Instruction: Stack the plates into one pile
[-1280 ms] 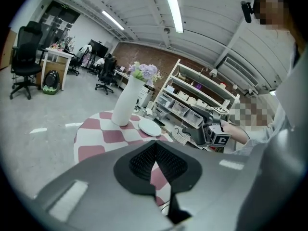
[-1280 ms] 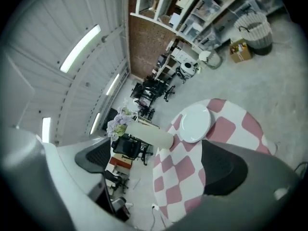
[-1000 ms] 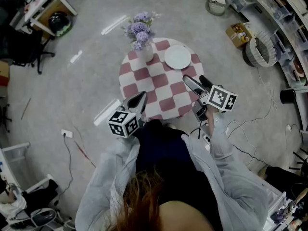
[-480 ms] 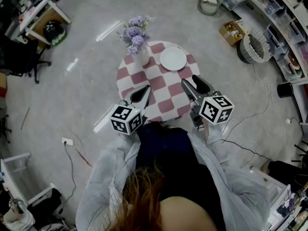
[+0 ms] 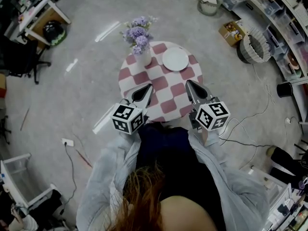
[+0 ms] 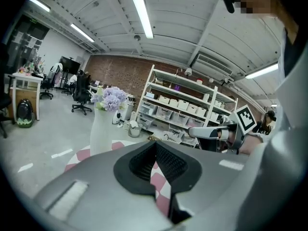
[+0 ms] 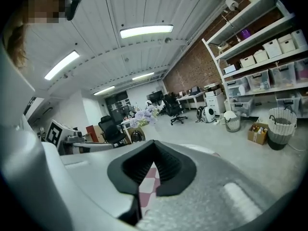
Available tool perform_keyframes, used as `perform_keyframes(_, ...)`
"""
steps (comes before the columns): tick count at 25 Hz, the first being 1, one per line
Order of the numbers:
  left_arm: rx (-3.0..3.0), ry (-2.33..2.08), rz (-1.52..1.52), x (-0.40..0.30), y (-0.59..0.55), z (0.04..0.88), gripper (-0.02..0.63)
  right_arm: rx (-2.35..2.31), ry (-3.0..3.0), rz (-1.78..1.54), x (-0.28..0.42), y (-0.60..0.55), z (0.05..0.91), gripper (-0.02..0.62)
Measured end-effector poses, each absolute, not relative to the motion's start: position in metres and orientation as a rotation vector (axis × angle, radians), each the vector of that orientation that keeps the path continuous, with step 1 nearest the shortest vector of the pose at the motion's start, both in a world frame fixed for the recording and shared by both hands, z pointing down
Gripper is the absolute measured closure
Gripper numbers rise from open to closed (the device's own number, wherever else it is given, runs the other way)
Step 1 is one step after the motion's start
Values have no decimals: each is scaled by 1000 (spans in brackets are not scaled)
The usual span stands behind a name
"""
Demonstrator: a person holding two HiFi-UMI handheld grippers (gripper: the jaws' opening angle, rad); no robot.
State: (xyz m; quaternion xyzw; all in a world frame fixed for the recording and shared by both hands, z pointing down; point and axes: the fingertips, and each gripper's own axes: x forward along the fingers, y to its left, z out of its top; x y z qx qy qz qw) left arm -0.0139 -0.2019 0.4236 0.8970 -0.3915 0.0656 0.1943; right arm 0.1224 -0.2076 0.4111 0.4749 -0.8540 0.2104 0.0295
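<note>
Meanwhile the round white plate lies flat; left gripper closed, right gripper just closed, both empty.

A round checked table bears a white plate beside a vase of purple flowers.

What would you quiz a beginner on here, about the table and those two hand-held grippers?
1. Pick one: what stands beside the plate on the table? A) a vase of flowers B) a kettle C) a laptop
2. True or false: the right gripper holds a plate.
3. Fill the gap: the left gripper has its jaws ____ (open or shut).

Key
1. A.
2. False: its jaws have just closed, with nothing between them.
3. shut, and empty too.
</note>
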Motion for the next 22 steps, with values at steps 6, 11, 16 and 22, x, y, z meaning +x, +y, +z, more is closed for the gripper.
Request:
perform_keyframes(6, 2511, -1110, 205, -23, -199, 427, 592, 1444, -2608, 616, 112, -202, 417, 594)
perform_keyframes(11, 2510, -1110, 195, -27, -196, 429, 592, 1444, -2608, 621, 107, -199, 418, 594)
perform_keyframes(16, 2501, -1115, 197, -32, -191, 431, 592, 1442, -2602, 629, 103, -194, 419, 594)
perform_keyframes(22, 2482, -1128, 199, -41, -189, 437, 592, 1427, -2603, 645, 96, -191, 424, 595)
